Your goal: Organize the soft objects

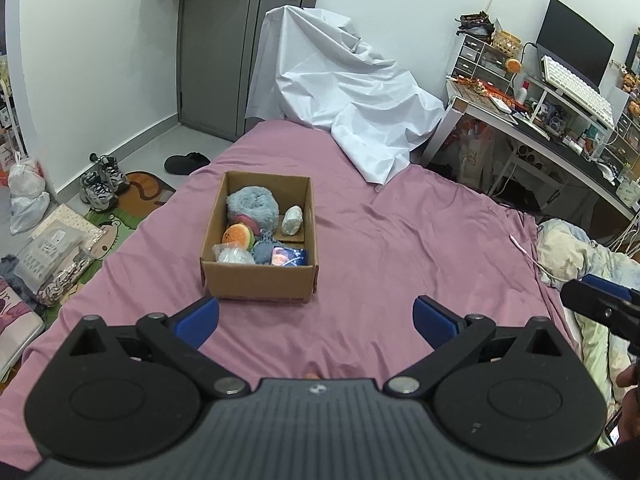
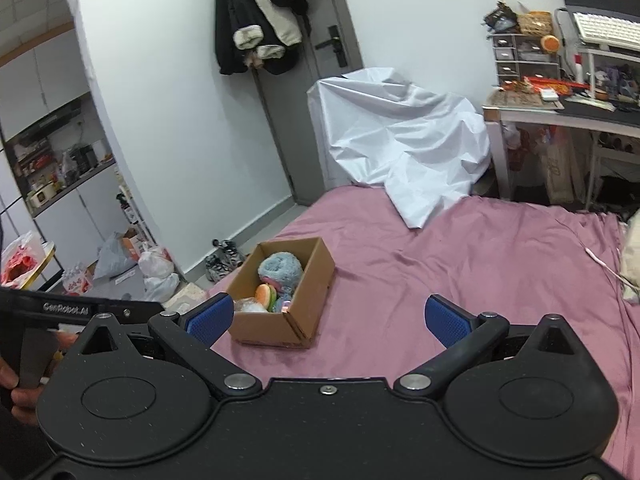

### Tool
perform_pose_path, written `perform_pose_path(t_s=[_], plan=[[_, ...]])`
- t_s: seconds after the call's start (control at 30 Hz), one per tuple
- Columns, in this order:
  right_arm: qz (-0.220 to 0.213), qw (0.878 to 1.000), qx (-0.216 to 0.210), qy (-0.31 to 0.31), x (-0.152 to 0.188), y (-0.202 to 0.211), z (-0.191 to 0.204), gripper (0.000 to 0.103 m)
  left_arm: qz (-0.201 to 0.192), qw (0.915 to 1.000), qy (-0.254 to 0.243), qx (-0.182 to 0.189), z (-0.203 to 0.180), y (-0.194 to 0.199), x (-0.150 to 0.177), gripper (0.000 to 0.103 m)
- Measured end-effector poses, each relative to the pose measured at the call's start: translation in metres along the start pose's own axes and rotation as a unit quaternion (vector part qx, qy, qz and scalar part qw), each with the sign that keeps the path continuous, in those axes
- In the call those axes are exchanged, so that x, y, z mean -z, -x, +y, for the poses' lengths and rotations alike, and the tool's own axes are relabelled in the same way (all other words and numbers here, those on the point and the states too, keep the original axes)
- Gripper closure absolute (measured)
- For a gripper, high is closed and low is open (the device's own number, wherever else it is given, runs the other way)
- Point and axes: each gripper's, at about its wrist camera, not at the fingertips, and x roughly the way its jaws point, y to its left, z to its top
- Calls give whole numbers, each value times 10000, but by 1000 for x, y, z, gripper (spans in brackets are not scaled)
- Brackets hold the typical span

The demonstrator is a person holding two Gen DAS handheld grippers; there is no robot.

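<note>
A brown cardboard box (image 1: 259,282) (image 2: 276,326) stands on the pink bedsheet (image 1: 400,248) (image 2: 500,264). Inside lie a fluffy blue-grey plush (image 1: 252,204) (image 2: 280,266), a burger-shaped toy (image 1: 239,236) (image 2: 266,294), a pale lumpy toy (image 1: 293,219), a bagged white item (image 1: 234,256) and a blue packet (image 1: 290,258). My left gripper (image 1: 316,322) hovers open just in front of the box, nothing between its blue pads. My right gripper (image 2: 329,320) is open too, to the right of the box, holding nothing.
A white sheet (image 1: 340,92) (image 2: 404,136) drapes over something at the bed's far end. A cluttered desk (image 1: 552,120) stands at the right, a crumpled quilt (image 1: 580,252) lies on the bed's right side. Shoes (image 1: 100,180) and bags (image 1: 52,256) cover the floor at left.
</note>
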Motion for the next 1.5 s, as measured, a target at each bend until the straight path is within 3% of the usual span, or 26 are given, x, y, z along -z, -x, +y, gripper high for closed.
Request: perform_pose_path(t_s=[0.23,0.7,1.5], plan=[[3,9999,-143,-23,3,11,2,0,70,10000,-43,-4,-2,9,7,1],[231,9988,-269,340,6,19,42,0,-123,9998,-128,-56,-2,33,14,1],[95,9992,-256,293,6,22,49,0,-300,9985,-455,-81,-17,45,14,1]])
